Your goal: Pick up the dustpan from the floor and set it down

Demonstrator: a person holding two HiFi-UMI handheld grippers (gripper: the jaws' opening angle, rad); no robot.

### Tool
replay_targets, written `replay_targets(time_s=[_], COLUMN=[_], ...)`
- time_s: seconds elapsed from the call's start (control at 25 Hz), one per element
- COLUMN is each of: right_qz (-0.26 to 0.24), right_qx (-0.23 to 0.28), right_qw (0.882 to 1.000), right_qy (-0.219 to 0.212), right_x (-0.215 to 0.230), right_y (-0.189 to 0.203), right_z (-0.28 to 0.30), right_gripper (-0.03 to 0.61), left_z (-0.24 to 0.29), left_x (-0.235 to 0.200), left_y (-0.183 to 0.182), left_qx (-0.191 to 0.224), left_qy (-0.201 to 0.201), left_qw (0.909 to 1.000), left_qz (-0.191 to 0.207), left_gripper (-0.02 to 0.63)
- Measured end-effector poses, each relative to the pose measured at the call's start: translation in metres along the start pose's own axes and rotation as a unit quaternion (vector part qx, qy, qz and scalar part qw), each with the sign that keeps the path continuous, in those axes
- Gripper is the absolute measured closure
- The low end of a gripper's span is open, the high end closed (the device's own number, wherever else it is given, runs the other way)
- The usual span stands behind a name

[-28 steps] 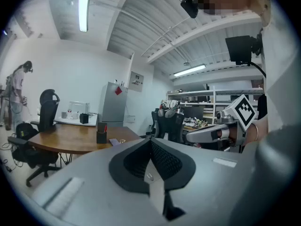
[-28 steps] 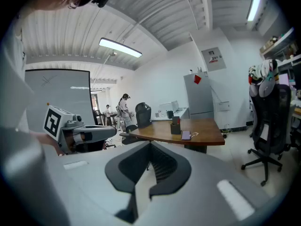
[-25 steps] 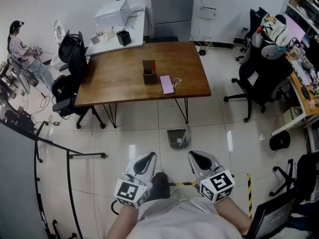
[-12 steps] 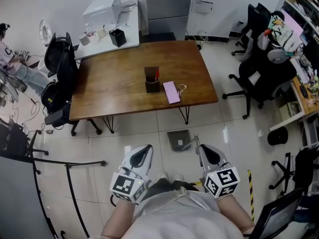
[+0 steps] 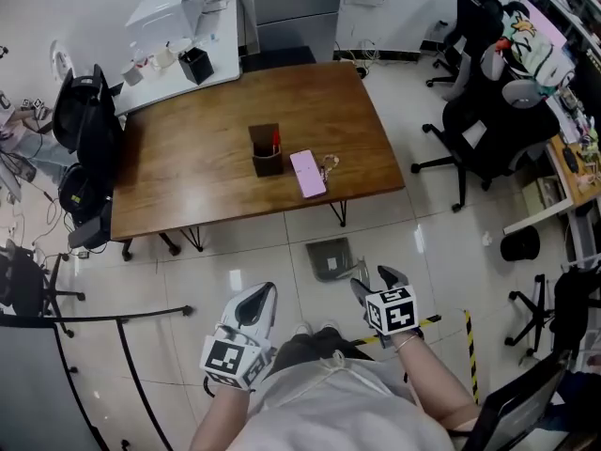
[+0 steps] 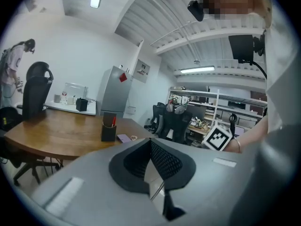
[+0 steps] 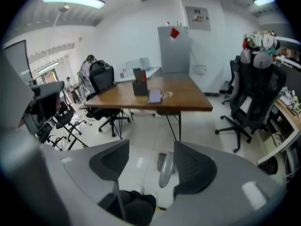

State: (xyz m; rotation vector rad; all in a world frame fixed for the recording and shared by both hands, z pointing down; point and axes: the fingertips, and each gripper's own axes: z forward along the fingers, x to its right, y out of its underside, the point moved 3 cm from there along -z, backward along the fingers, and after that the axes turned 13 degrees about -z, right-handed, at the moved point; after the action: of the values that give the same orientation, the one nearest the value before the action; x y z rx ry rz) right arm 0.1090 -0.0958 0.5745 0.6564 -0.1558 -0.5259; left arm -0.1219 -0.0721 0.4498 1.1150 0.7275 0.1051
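A grey dustpan (image 5: 331, 256) lies on the tiled floor just in front of the wooden table (image 5: 188, 195). My right gripper (image 5: 376, 282) points steeply down, a little short of the dustpan's near edge. Its jaws have just been opening and stand apart with nothing gripped. In the right gripper view the dustpan (image 7: 165, 169) shows through the gap of the right gripper (image 7: 151, 149), lower down on the floor. My left gripper (image 5: 264, 297) hangs at the left over bare tiles, away from the dustpan. In the left gripper view the left gripper (image 6: 150, 142) has its pads closed together and empty.
On the table stand a dark pen holder (image 5: 268, 153) and a pink notebook (image 5: 307, 173). Black office chairs (image 5: 488, 130) crowd the right side, and another chair (image 5: 84, 120) stands at the left. Yellow-black tape (image 5: 427, 325) marks the floor. A black metal stand (image 5: 113, 318) runs along the near left.
My right gripper has dropped and tilted down toward the dustpan, and its jaws have opened. The left gripper has shifted a little and stays shut. The view has moved closer to the table.
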Motion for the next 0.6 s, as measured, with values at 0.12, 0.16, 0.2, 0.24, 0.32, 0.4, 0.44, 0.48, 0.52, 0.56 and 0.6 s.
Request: replay_targets(time_s=[0.12, 0.16, 0.2, 0.24, 0.32, 0.4, 0.44, 0.48, 0.52, 0.56, 0.6], right_qz=[0.028, 0.038, 0.047, 0.051, 0.05, 0.054, 0.066, 0.082, 0.096, 0.105, 0.109], right_qx=[-0.106, -0.135, -0.16, -0.182, -0.22, -0.246, -0.248, -0.241, -0.229, -0.221, -0.217], right_qw=[0.994, 0.99, 0.986, 0.981, 0.973, 0.965, 0.963, 0.961, 0.961, 0.961, 0.961], right_qy=[-0.014, -0.021, -0.028, -0.035, -0.046, -0.066, -0.086, -0.108, -0.123, -0.13, -0.13], right_x=[0.021, 0.026, 0.03, 0.032, 0.034, 0.029, 0.023, 0.016, 0.011, 0.008, 0.007], right_y=[0.049, 0.064, 0.077, 0.088, 0.107, 0.122, 0.124, 0.123, 0.12, 0.118, 0.117], right_z=[0.066, 0.086, 0.103, 0.119, 0.143, 0.162, 0.168, 0.172, 0.175, 0.176, 0.176], right_gripper=[0.293, 0.293, 0.294, 0.297, 0.32, 0.368, 0.443, 0.496, 0.514, 0.518, 0.524], left_z=[0.018, 0.025, 0.031, 0.037, 0.045, 0.051, 0.053, 0.053, 0.053, 0.051, 0.05], left_x=[-0.011, -0.015, -0.019, -0.022, -0.025, -0.029, -0.031, -0.034, -0.036, -0.038, -0.039], left_y=[0.024, 0.034, 0.045, 0.057, 0.077, 0.092, 0.097, 0.101, 0.104, 0.106, 0.106], left_qx=[-0.011, -0.016, -0.022, -0.031, -0.048, -0.056, -0.055, -0.054, -0.055, -0.058, -0.062], left_qy=[-0.004, -0.004, -0.004, -0.002, 0.004, 0.011, 0.013, 0.013, 0.011, 0.01, 0.009], left_qw=[0.9999, 0.9998, 0.9997, 0.9994, 0.9983, 0.9979, 0.9982, 0.9983, 0.9984, 0.9982, 0.9979], left_qz=[0.002, 0.005, 0.01, 0.017, 0.033, 0.03, 0.022, 0.015, 0.013, 0.014, 0.016], left_gripper=[0.598, 0.598, 0.598, 0.598, 0.598, 0.598, 0.598, 0.598, 0.598, 0.598, 0.598])
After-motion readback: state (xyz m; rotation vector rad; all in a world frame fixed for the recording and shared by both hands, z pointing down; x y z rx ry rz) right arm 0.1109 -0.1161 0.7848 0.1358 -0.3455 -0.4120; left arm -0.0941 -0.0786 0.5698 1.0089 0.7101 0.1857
